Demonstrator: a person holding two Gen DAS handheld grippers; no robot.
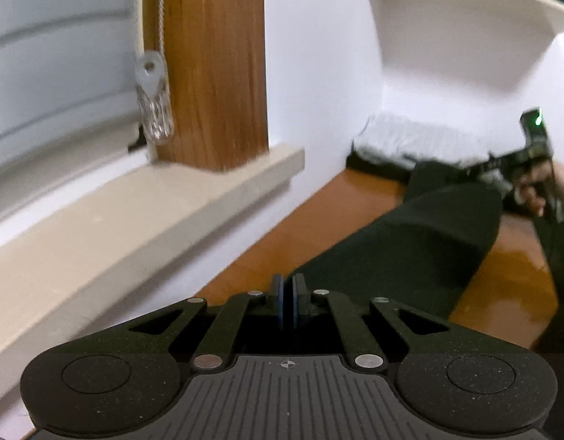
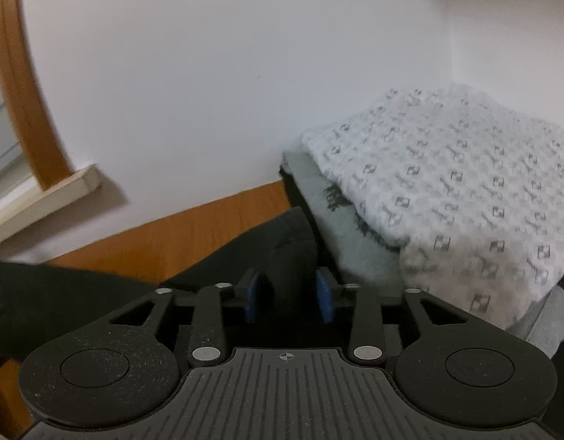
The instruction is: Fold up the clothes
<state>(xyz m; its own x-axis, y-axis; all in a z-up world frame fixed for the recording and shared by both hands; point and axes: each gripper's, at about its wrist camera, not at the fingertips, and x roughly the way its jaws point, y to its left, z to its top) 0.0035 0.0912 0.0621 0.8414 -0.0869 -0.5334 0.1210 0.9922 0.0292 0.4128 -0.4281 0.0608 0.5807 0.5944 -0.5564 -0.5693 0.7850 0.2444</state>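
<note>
Dark green garment draped across orange-brown tabletop, partly folded.

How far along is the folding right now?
Done: a white patterned cloth and a grey garment sit stacked by the wall. In hand: the dark garment, with the left gripper shut at its edge and the right gripper open around it. Left: finishing and stacking it.

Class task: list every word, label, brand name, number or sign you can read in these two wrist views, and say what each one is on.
No text can be read in either view.
Grey folded garment: a dark printed mark at its edge, too blurred to read.
White patterned cloth: repeating small square and Y-like motifs; a pattern, not legible words.
Tool body: only a crosshair mark, no lettering.
</note>
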